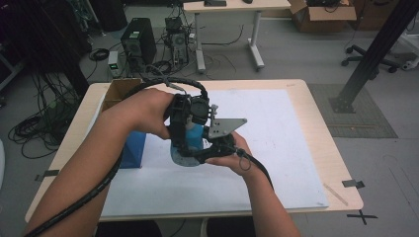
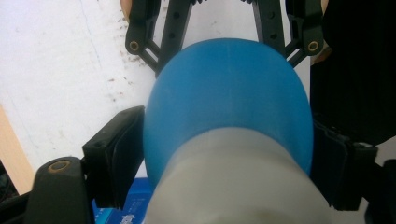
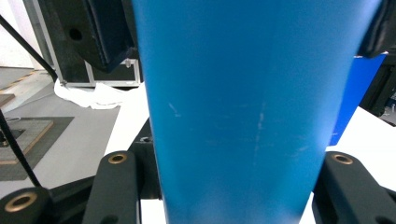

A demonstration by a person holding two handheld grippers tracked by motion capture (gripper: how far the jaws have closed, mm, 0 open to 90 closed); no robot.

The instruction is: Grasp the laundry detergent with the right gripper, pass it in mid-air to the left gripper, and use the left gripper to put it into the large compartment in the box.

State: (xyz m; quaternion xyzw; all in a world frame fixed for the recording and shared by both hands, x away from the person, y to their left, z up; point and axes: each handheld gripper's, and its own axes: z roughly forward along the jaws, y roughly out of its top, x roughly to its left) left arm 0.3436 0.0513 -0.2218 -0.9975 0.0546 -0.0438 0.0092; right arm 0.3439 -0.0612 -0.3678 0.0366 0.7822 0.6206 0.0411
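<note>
Blue bottle (image 1: 193,136) sits clamped between left tongs (image 1: 184,129) and right tongs (image 1: 217,144).

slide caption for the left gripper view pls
Left tool clamps a blue bottle by its grey neck, right tool opposite.

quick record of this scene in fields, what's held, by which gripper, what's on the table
held object: blue bottle with a grey neck
left gripper: shut on blue bottle, near the neck
right gripper: shut on blue bottle, on its body
surface: white sheet on a wooden table
also on table: blue box, cardboard box, both left of the hands
</note>
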